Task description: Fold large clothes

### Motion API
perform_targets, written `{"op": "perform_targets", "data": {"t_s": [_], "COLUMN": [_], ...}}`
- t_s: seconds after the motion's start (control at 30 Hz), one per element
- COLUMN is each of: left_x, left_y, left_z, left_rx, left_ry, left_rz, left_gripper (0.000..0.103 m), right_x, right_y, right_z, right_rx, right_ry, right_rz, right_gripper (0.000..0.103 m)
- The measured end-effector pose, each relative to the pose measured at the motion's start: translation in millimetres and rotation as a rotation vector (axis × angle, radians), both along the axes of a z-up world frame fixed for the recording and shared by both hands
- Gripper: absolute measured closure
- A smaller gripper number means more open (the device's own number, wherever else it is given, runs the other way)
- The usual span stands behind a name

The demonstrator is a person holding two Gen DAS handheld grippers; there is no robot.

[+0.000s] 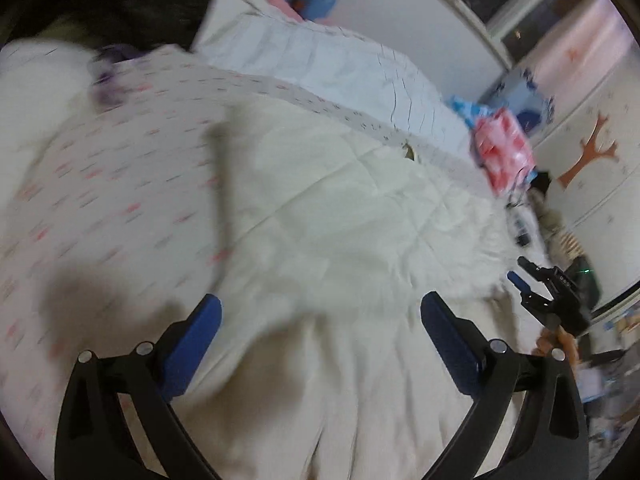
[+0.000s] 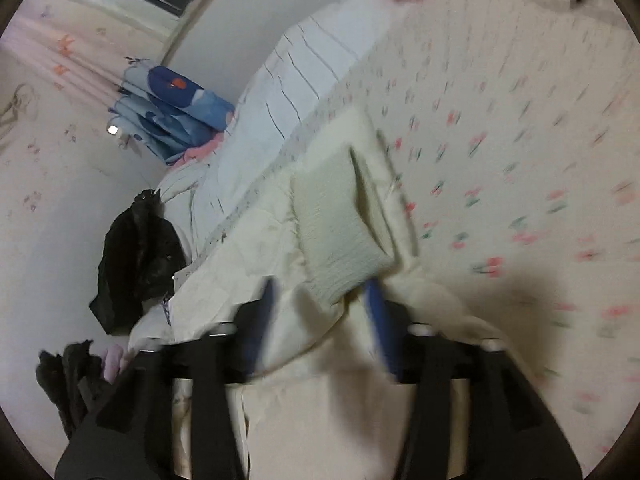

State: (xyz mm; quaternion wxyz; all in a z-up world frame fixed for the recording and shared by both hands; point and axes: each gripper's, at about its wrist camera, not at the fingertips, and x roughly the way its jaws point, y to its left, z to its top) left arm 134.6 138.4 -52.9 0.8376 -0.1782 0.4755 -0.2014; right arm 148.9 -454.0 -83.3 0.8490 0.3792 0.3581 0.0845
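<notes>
Bedding with small pink flowers carries the cream garment (image 1: pixel 340 208), which is spread across the bed (image 1: pixel 120 184) with its long axis running from my near side toward the far striped pillow (image 1: pixel 352 76), ribbed cuff (image 2: pixel 340 232) pointing far. My left fingers (image 1: pixel 320 344) stand wide open above the cloth, holding nothing. My right fingers (image 2: pixel 324 320) are parted with cloth bunched between them, not visibly pinched. I judge the fold could slump or drag crooked if only one side catches.
</notes>
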Motion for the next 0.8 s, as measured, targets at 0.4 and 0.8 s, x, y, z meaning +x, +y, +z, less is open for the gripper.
{"op": "perform_targets", "data": {"t_s": [0.4, 0.8], "left_x": [-175, -234], "left_y": [80, 42], "left_z": [-59, -59], "left_rx": [-0.176, -0.228], "left_ry": [0.234, 0.269], "left_rz": [0.026, -0.099], "left_gripper": [0.007, 0.008], "right_x": [-178, -238], "right_y": [-90, -44], "right_z": [-37, -52], "right_rx": [-0.044, 0.119], "right_ry": [0.176, 0.163], "right_rz": [0.183, 0.553], "right_gripper": [0.015, 0.014]}}
